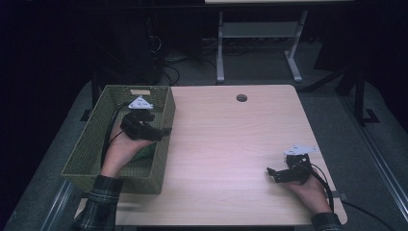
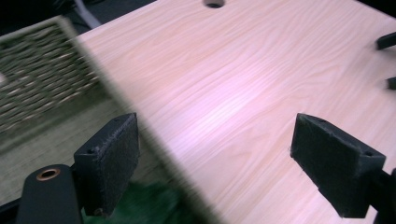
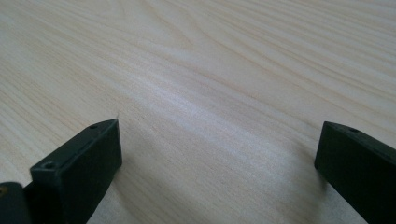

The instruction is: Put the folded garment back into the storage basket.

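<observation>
Basket: a woven olive-green basket (image 1: 91,149) sat at the table's (image 1: 231,144) left edge, overhanging it toward the near-left corner.
Green thing: something soft-looking and green (image 1: 144,153) lay on the basket floor against the right wall, just below the left gripper; in the left gripper view it appeared as a blurred green patch (image 2: 140,205) beneath the left pad.
Left gripper: the left gripper (image 1: 161,132) hung over the basket's right wall, pointing toward the table's middle, jaws spread wide with nothing between them.
Handling: judged from its fuzzy, crumpled look, the green thing was probably light and limp, cloth or plush; a pinch across a raised fold from above would likely hold, with little risk of slipping or breaking.
Right gripper: the right gripper (image 1: 272,173) rested near the table's near-right corner, jaws wide apart over bare wood, holding nothing.
Hard to make out: the green thing's shape and extent were hidden by the hand and by motion blur; the basket rim was smeared too.
</observation>
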`<state>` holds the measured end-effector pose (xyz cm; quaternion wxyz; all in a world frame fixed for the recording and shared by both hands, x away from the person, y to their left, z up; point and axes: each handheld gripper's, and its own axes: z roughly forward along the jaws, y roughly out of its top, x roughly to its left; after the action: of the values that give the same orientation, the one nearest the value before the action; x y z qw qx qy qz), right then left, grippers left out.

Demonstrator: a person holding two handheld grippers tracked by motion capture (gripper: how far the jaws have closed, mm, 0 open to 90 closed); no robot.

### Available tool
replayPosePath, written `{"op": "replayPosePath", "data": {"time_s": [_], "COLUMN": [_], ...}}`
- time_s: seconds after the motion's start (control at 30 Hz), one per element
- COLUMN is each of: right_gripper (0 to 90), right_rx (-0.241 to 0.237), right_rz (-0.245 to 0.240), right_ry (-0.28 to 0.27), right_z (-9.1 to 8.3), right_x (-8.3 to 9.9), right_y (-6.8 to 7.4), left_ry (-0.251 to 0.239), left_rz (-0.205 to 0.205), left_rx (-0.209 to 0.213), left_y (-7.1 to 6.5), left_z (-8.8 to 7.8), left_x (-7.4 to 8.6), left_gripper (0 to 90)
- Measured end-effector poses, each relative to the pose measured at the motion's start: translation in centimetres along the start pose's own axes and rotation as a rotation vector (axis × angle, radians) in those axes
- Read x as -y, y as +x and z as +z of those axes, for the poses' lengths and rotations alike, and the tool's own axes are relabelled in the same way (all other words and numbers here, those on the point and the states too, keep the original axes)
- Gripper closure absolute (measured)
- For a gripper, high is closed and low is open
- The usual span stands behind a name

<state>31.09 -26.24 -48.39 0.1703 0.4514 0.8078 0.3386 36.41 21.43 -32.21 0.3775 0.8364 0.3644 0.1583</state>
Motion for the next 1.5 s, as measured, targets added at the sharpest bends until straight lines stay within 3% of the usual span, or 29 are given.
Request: {"op": "replayPosePath", "data": {"time_s": [0.27, 0.67, 0.97, 1.17, 1.5], "right_gripper": [0.3, 0.3, 0.3, 0.3, 0.3], "right_rx": [0.001, 0.002, 0.002, 0.002, 0.002], "right_rz": [0.000, 0.000, 0.000, 0.000, -0.001], "right_ry": [0.000, 0.000, 0.000, 0.000, 0.000], "right_z": [0.0, 0.0, 0.0, 0.0, 0.0], "right_x": [0.0, 0.0, 0.0, 0.0, 0.0], "right_y": [0.0, 0.0, 0.0, 0.0, 0.0], "left_ry": [-0.013, -0.029, 0.033, 0.060, 0.069], "left_rz": [0.029, 0.059, 0.105, 0.128, 0.118], "left_rx": [0.057, 0.093, 0.122, 0.115, 0.102], "left_y": [-3.5, -8.0, -10.7, -11.0, -10.6], "left_z": [2.2, 5.6, 9.4, 11.2, 13.6], "left_x": [-0.8, -0.4, 1.7, 3.1, 5.6], "left_gripper": [14.9, 13.9, 13.9, 13.9, 13.9]}}
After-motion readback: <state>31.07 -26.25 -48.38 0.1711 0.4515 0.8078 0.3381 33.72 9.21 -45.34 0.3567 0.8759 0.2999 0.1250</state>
